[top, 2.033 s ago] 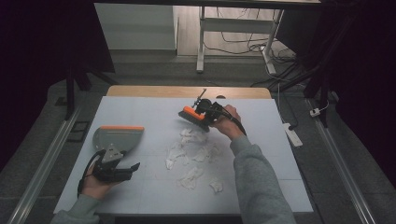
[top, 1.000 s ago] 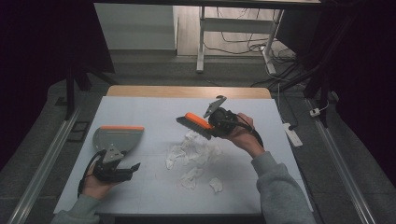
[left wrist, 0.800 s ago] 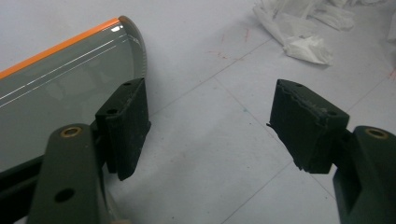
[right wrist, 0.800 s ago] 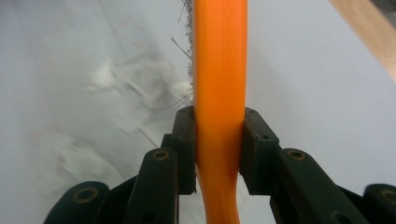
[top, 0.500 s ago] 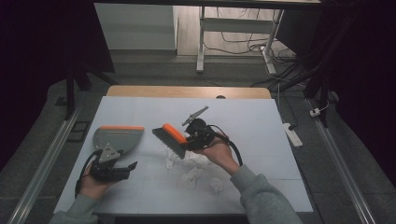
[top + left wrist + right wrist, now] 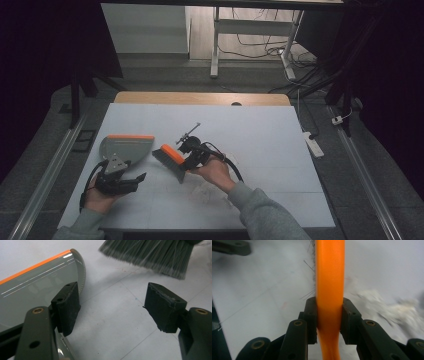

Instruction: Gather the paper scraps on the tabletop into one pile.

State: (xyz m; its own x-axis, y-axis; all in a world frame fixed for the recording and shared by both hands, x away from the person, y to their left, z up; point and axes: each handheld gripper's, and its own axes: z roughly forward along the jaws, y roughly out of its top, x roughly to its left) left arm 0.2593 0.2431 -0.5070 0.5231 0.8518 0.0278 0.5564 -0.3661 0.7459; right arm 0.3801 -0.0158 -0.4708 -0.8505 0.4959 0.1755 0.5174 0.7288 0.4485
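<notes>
White table (image 6: 280, 130), right claw (image 6: 329, 315) clamping brush (image 6: 170, 161), left claw (image 6: 112, 307) spread beside dustpan (image 6: 125, 147)

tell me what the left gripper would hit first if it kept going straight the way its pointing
Probably the brush's grey bristles, which lie ahead past bare table between the open jaws of the left gripper. The dustpan sits beside its left jaw; depth is uncertain.

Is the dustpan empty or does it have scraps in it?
Empty: the dustpan tray visible in the left gripper view is bare.
</notes>
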